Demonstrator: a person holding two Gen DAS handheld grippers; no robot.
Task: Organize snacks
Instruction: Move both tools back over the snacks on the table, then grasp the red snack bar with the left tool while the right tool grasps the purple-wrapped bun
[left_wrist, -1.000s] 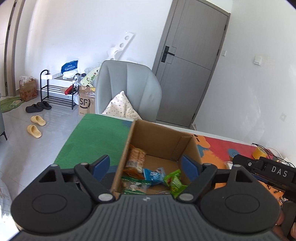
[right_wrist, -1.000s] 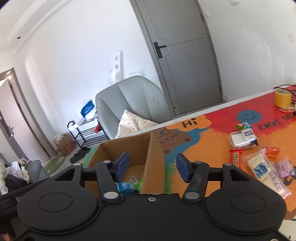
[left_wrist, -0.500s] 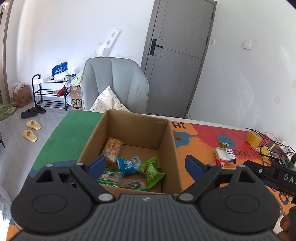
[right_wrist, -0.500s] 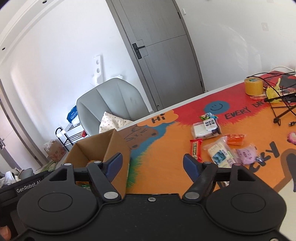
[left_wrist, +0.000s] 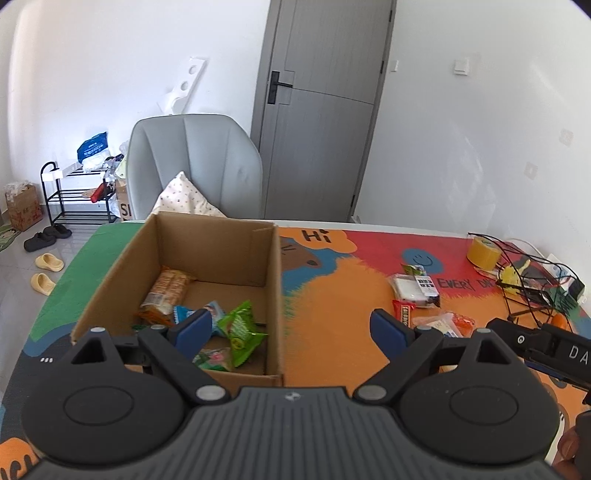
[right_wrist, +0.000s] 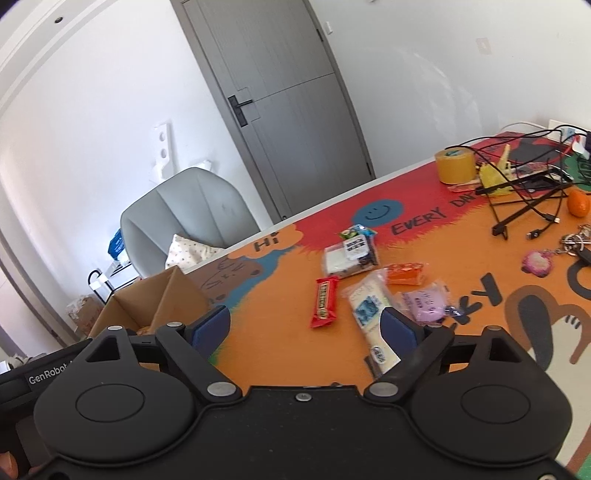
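Right wrist: right tool spread wide, empty.

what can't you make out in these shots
- Box floor near the camera, left wrist view: hidden by the left gripper and its fingers.
- Box contents, right wrist view: hidden by its wall.
- White pack, right wrist view: near end behind a finger.
- Snack labels: too small to read.

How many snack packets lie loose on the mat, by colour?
Red wrapped bar: 1
Orange packet: 1
Pink packet: 1
White-and-blue long packet: 1
Clear pack with black label: 1
Green-and-blue small packet: 1
Total: 6
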